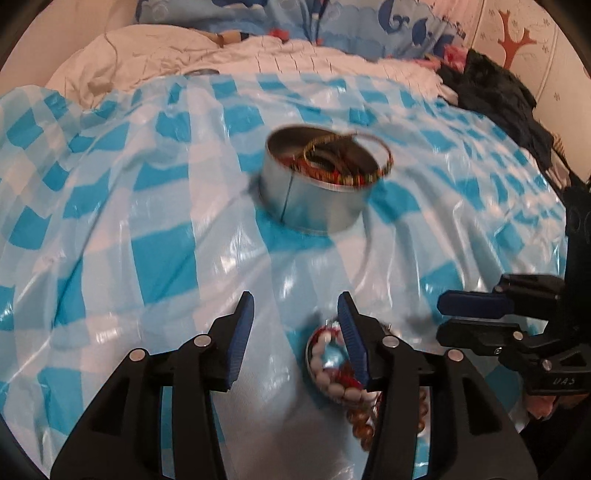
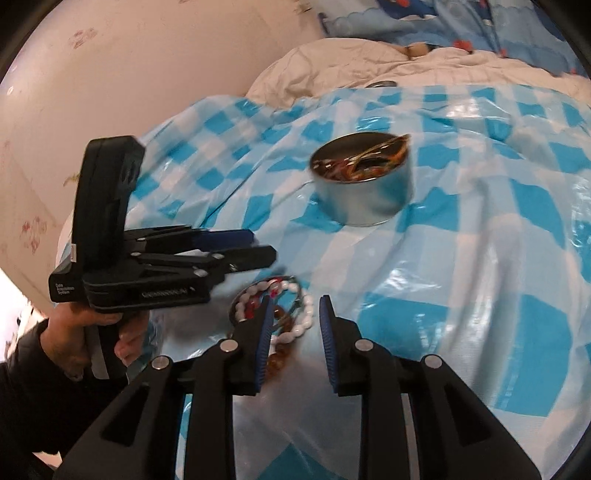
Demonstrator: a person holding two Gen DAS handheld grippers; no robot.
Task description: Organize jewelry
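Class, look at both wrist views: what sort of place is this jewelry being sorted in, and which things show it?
Most likely a bedroom. The round metal tin of bangles sits on a blue-and-white checked plastic sheet spread over a bed, with a rumpled white quilt and blue cartoon-print bedding behind.

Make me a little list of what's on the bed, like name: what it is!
cover: blue and white checked plastic sheet
tin: round metal tin, upright, bangles inside
bangles: several, one leaning over the rim
bead pile: white bead bracelet with amber beads, lying on the sheet, apart from the tin
left tool: open, right by the beads, holding nothing
right tool: open, over the beads, holding nothing
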